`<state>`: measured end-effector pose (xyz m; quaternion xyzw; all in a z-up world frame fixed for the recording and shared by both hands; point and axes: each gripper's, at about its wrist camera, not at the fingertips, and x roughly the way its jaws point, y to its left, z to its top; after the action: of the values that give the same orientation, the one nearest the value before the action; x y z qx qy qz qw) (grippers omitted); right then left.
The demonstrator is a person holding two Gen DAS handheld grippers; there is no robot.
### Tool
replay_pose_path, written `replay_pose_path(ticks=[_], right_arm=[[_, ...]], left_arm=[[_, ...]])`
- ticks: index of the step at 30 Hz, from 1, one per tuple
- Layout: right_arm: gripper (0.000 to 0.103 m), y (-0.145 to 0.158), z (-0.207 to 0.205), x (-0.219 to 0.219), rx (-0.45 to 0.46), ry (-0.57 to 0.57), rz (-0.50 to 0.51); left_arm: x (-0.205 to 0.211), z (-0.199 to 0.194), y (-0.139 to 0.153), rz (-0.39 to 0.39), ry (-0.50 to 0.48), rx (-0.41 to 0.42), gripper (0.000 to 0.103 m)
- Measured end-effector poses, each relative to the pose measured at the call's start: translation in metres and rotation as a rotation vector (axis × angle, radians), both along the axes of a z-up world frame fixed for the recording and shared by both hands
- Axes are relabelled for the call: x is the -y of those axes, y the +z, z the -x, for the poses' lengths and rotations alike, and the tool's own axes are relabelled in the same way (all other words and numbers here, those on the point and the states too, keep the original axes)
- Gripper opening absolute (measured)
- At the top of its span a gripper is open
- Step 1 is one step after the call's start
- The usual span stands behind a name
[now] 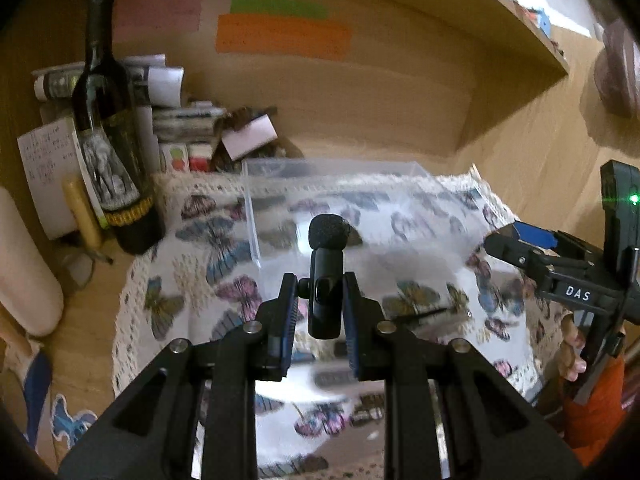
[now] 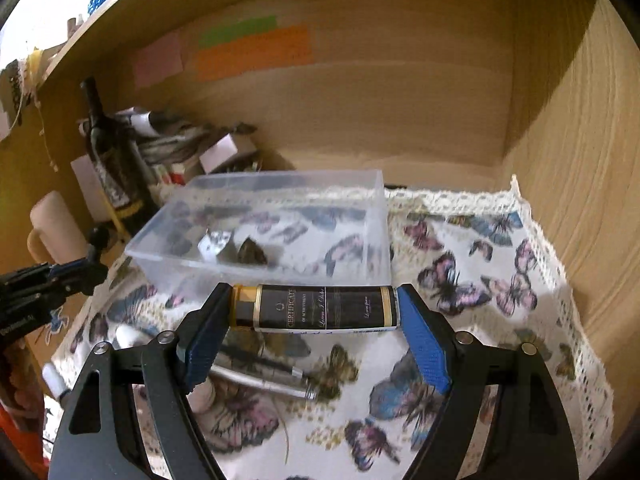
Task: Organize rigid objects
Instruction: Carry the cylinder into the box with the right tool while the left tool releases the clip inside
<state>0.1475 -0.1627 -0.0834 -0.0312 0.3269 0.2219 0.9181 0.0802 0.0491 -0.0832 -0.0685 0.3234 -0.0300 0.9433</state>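
— What stands in my left corner?
— A dark glass wine bottle [image 1: 114, 136], upright, before stacked papers [image 1: 160, 88].
— And on my back wall?
— Pink [image 1: 158, 10], green [image 1: 278, 5] and orange paper notes [image 1: 282, 37].

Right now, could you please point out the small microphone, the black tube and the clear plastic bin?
small microphone [image 1: 326, 292], left wrist view, its body.
black tube [image 2: 320, 307], right wrist view, its label.
clear plastic bin [image 2: 256, 266], right wrist view, front wall.
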Motion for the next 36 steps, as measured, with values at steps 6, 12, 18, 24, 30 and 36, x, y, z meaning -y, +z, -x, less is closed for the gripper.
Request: replay_pose_path(ticks=[6, 12, 18, 24, 30, 36], right_arm=[[0.079, 0.013, -0.014, -0.007, 0.041, 0.001, -0.001], [0.079, 0.02, -0.032, -0.017, 0.062, 0.007, 0.005], [0.079, 0.012, -0.054, -0.032, 0.033, 0.025, 0.031], [0.079, -0.013, -0.075, -0.05, -0.051, 0.038, 0.05], [0.079, -0.027, -0.082, -0.063, -0.091, 0.071, 0.086], [0.08, -0.033, -0.088, -0.066, -0.129, 0.083, 0.085]], left_arm=[[-0.006, -0.023, 0.01, -0.022, 0.012, 0.026, 0.021], [-0.009, -0.046, 0.012, -0.042, 0.021, 0.024, 0.021], [-0.015, -0.072, 0.003, -0.042, 0.052, -0.017, 0.021], [-0.015, -0.092, -0.014, -0.062, 0.046, -0.072, 0.021], [-0.019, -0.104, -0.027, -0.055, 0.05, -0.11, 0.021], [-0.015, -0.106, -0.029, -0.063, 0.031, -0.116, 0.021]])
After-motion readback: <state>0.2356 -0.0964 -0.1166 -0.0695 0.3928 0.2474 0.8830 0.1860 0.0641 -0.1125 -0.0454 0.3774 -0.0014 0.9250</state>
